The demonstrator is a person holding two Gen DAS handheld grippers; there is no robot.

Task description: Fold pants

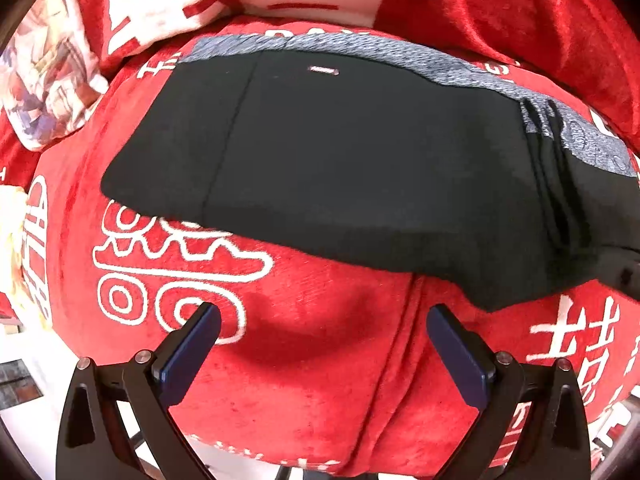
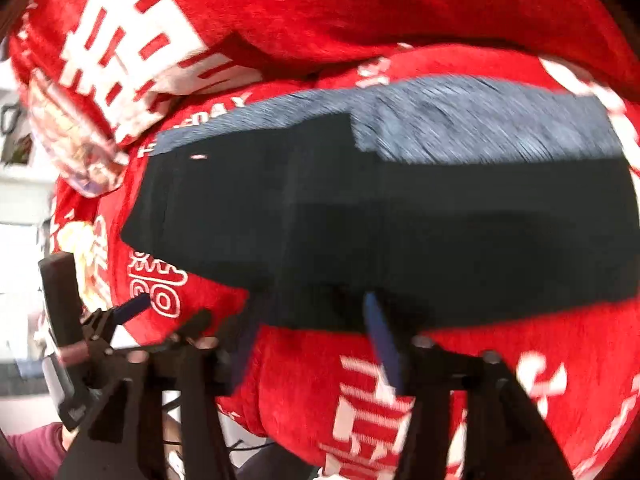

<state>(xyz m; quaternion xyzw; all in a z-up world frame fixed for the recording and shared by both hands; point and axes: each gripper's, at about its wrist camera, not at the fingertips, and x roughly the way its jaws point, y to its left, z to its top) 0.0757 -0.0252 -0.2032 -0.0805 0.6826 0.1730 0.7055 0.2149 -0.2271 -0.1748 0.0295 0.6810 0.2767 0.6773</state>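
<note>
The black pants (image 1: pixel 340 168) lie folded flat on a red blanket (image 1: pixel 312 340) printed with white characters, long axis running left to right across both views. A grey inner lining (image 1: pixel 460 68) shows along the far edge, and a small white label (image 1: pixel 323 71) sits near that edge. Stacked fold layers show at the right end in the left wrist view.

The left gripper (image 1: pixel 323 330) hovers over bare blanket just short of the near edge, fingers spread wide, holding nothing. The right gripper (image 2: pixel 316 312) is at the near edge, blue pads (image 2: pixel 382 340) apart; blur hides whether fabric lies between them.

A patterned pillow (image 1: pixel 44 80) lies at far left.
</note>
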